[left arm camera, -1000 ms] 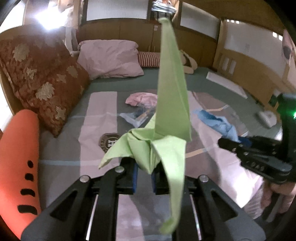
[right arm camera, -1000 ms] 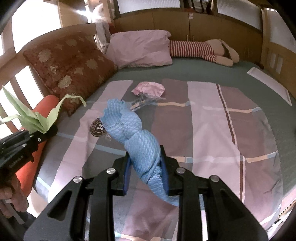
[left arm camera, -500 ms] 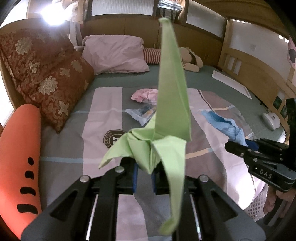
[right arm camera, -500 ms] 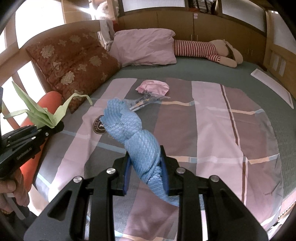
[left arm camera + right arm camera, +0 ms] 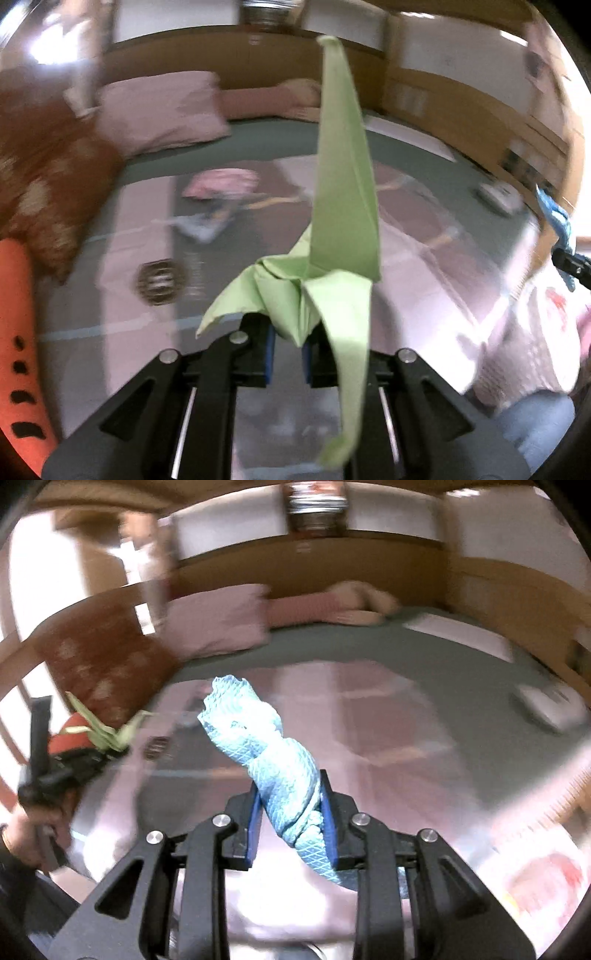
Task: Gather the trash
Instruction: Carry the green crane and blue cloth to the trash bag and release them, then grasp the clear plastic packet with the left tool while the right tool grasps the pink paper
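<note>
My left gripper [image 5: 288, 341] is shut on a green folded paper crane [image 5: 343, 206], whose long wing stands up in front of the lens. My right gripper [image 5: 291, 812] is shut on a twisted blue wipe cloth [image 5: 266, 746]. In the right wrist view the left gripper [image 5: 107, 751] shows at the far left with the crane [image 5: 110, 734], held by a person's hand [image 5: 40, 823]. In the left wrist view the blue cloth [image 5: 556, 218] hangs at the right edge. Both views are blurred. On the bedspread lie a pink crumpled piece [image 5: 221, 182] and a clear wrapper [image 5: 207, 223].
A striped bedspread [image 5: 388, 738] covers the bed. A brown patterned cushion [image 5: 48, 173], a pink pillow [image 5: 162, 110] and an orange bolster [image 5: 14, 325] lie at the left. A white device [image 5: 550, 705] rests at the right of the bed. A pale bag [image 5: 524, 350] sits at the lower right.
Both views have swung and gone blurry. The right gripper has moved fast sideways, toward the right edge of the left wrist view. Both grips hold as before.
</note>
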### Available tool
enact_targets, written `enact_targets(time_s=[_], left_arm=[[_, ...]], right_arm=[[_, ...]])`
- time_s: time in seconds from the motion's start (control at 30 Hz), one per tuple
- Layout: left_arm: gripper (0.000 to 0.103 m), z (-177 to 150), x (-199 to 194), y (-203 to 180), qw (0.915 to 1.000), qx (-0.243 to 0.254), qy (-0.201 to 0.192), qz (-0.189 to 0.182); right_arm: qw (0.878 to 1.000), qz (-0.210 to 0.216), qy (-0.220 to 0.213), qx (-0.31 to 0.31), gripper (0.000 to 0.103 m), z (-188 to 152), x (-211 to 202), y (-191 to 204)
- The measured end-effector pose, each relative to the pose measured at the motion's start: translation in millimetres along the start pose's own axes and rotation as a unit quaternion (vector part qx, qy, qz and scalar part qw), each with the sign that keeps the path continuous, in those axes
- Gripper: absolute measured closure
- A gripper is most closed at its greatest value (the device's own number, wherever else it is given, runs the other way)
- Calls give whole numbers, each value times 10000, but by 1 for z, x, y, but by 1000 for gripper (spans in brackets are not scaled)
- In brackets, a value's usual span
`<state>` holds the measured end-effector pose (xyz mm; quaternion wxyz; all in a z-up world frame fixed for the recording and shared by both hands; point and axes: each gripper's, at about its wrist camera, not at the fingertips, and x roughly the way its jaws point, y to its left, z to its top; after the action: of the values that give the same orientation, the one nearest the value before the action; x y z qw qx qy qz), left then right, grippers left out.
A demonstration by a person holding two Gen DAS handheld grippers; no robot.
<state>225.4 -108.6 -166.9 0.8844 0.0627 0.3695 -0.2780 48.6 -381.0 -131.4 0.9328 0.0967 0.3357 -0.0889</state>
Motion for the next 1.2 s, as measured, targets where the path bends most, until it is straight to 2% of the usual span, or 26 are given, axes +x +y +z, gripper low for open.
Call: enact_targets(time_s=[0.07, 0.17, 0.2, 0.23, 0.27, 0.3, 0.37, 0.43, 0.47, 0.5, 0.53, 0.57, 0.6, 0.63, 0.67, 0.77, 0.87, 0.9, 0.97, 1.0, 1.03, 1.1, 1.2], left_arm=[[91, 4, -1, -35, 9987, 273, 43, -439], [91, 12, -2, -113, 9880, 886, 207, -1249], [91, 13, -3, -149, 9802, 1133, 288, -1601], [91, 14, -4, -175, 9736, 1310, 346, -1838], [90, 15, -4, -204, 9657, 1475, 424, -2095], [90, 15, -4, -239, 9556, 1608, 532, -2411], [89, 13, -2, -291, 9392, 1744, 737, -2863], [85, 7, 10, -343, 9243, 1788, 1113, -3181], [74, 2, 16, -363, 9196, 1773, 1264, -3269], [39, -4, 25, -385, 9115, 1722, 1464, -3436], [18, -11, 32, -401, 9086, 1684, 1610, -3466], [3, -15, 35, -409, 9126, 1663, 1608, -3372], [3, -21, 39, -415, 9216, 1656, 1485, -3182], [3, -22, 42, -414, 9285, 1627, 1451, -3007], [3, -22, 43, -410, 9313, 1532, 1480, -2956], [3, -7, 40, -359, 9333, 837, 1483, -3162], [3, 23, 28, -286, 9555, 363, 903, -2786], [3, 35, 26, -251, 9667, 195, 667, -2461], [3, 41, 26, -195, 9832, 71, 369, -1786], [3, 42, 30, -161, 9917, 73, 240, -1262], [3, 42, 37, -134, 9967, 64, 216, -775], [3, 39, 56, -71, 9994, -41, 284, 180], [3, 35, 84, 3, 9914, -166, 356, 1249]], right_arm=[[9972, -699, 104, 258, 75, -31, -28, -52], [9897, -1237, 284, 659, 71, -69, -48, -105], [9852, -1429, 404, 854, 67, -83, -52, -124], [9806, -1603, 517, 1002, 53, -95, -55, -138], [9762, -1769, 515, 1141, 47, -104, -64, -152], [9738, -1870, 446, 1215, 46, -107, -71, -159], [9673, -2098, 112, 1419, 42, -107, -96, -173], [9563, -2331, -436, 1709, 35, -98, -129, -187], [9530, -2356, -608, 1803, 33, -95, -139, -192], [9501, -2339, -805, 1900, 33, -92, -152, -196], [9492, -2301, -931, 1932, 32, -86, -161, -197], [9493, -2277, -1021, 1910, 31, -81, -167, -195], [9501, -2256, -1055, 1878, 31, -78, -169, -195], [9522, -2199, -1086, 1820, 30, -75, -169, -190], [9545, -2137, -1090, 1774, 29, -72, -167, -187], [9682, -1771, -1025, 1442, 28, -65, -144, -158], [9794, -1397, -895, 1148, 28, -57, -121, -123], [9841, -1158, -832, 1056, 28, -52, -106, -107], [9917, -712, -729, 785, 28, -37, -73, -71], [9933, -569, -719, 699, 28, -30, -63, -56], [9951, -356, -721, 581, 28, -19, -49, -36], [9971, -37, -662, 371, 28, 2, -21, 2], [9963, 606, -576, 182, 23, 40, 32, 69]])
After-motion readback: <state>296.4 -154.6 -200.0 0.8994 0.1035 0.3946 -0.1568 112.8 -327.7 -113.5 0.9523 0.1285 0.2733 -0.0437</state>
